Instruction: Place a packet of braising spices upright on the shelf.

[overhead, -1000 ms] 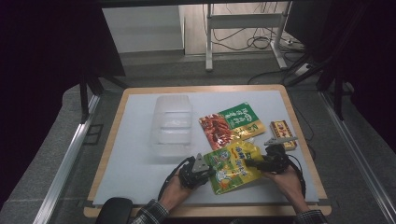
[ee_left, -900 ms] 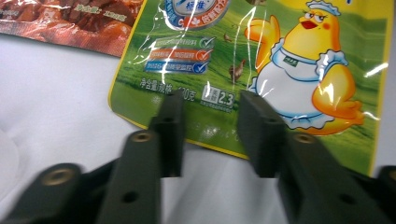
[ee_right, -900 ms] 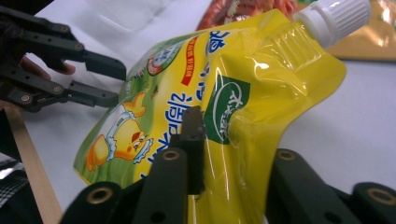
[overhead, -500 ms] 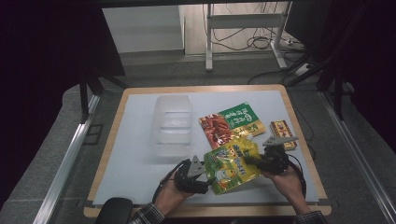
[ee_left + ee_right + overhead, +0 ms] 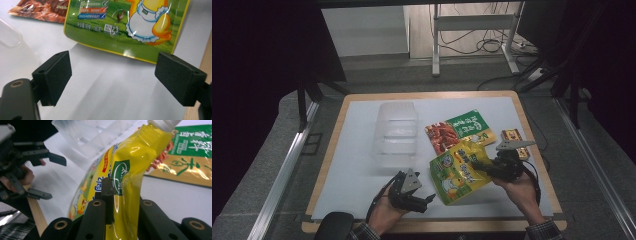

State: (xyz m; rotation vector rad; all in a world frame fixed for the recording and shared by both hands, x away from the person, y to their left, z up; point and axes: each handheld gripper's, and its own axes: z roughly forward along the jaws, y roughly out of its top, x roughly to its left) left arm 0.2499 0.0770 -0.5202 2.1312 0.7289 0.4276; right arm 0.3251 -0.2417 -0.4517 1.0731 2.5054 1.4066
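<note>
1 pouch — the yellow pouch (image 5: 459, 170) — is clamped by the right gripper (image 5: 486, 168) at lower right, lifted. The left gripper (image 5: 424, 200) is held spread and empty; the clear container (image 5: 395, 131) at centre is judged unfilled — packing remains.

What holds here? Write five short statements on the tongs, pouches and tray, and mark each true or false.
1. The right tongs are shut on the yellow pouch. True.
2. The left tongs grip the yellow pouch too. False: they are open, with bare table between their jaws and the pouch beyond them.
3. The clear tray holds a pouch. False: it looks empty.
4. The red pouch lies beside the green pouch on the table. True.
5. The yellow pouch lies flat, untouched. False: one side is lifted off the table in the right tongs.
</note>
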